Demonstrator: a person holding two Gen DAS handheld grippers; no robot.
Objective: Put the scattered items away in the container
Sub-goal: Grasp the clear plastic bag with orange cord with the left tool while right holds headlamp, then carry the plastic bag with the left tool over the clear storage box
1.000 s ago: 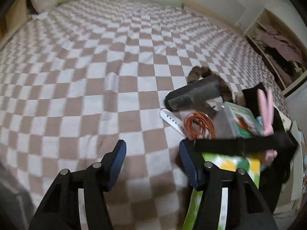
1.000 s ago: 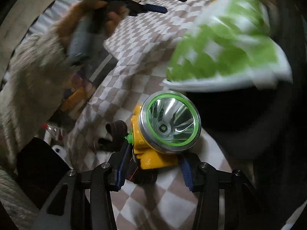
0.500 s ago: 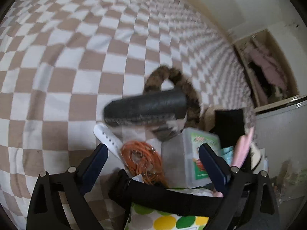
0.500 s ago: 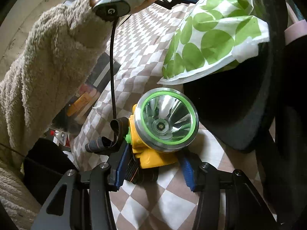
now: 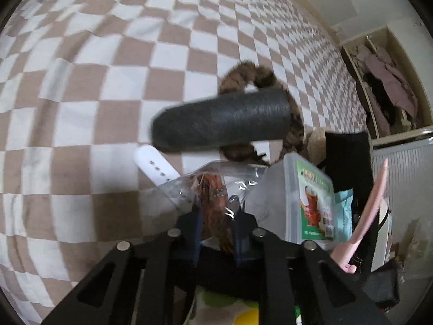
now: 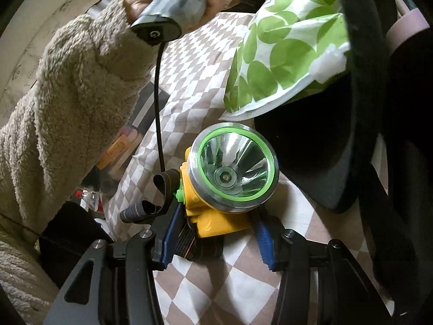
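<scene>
1. Left gripper (image 5: 215, 223): the jaws have just been closing and now stand narrow, pinched on a clear plastic bag (image 5: 211, 178) that holds an orange coiled cord (image 5: 213, 200). The bag lies at the near edge of the pile, on the checked bedspread (image 5: 81, 86).
2. Right gripper (image 6: 216, 233): the jaws stand about half open, with their blue pads (image 6: 170, 233) against the yellow body of a headlamp (image 6: 232, 176). The lamp's green-rimmed reflector faces the camera; its elastic strap (image 6: 151, 197) curls out to the left. The lamp appears to sit on the bedspread, though a slight lift cannot be ruled out.
3. Container: a fabric bag with a green-spotted lining (image 6: 284, 51) and a black rim stands just behind the headlamp in the right wrist view; its dark opening faces the gripper. In the left wrist view its rim shows below the jaws.
4. Items not yet put away, as the left wrist view shows: a dark grey cylinder (image 5: 222, 120), a brown furry ring (image 5: 270, 81) behind it, a white perforated strap (image 5: 157, 169), a clear box with a green label (image 5: 311, 197), a pink object (image 5: 370, 205) and dark cloth to the right.
5. The person's left hand (image 6: 176, 2), in a fleecy sleeve (image 6: 75, 94), holds the other tool's handle at the top of the right wrist view.
6. Progress, judged: early. Two items are gripped, neither yet inside the bag, and most of the pile is left outside it.
</scene>
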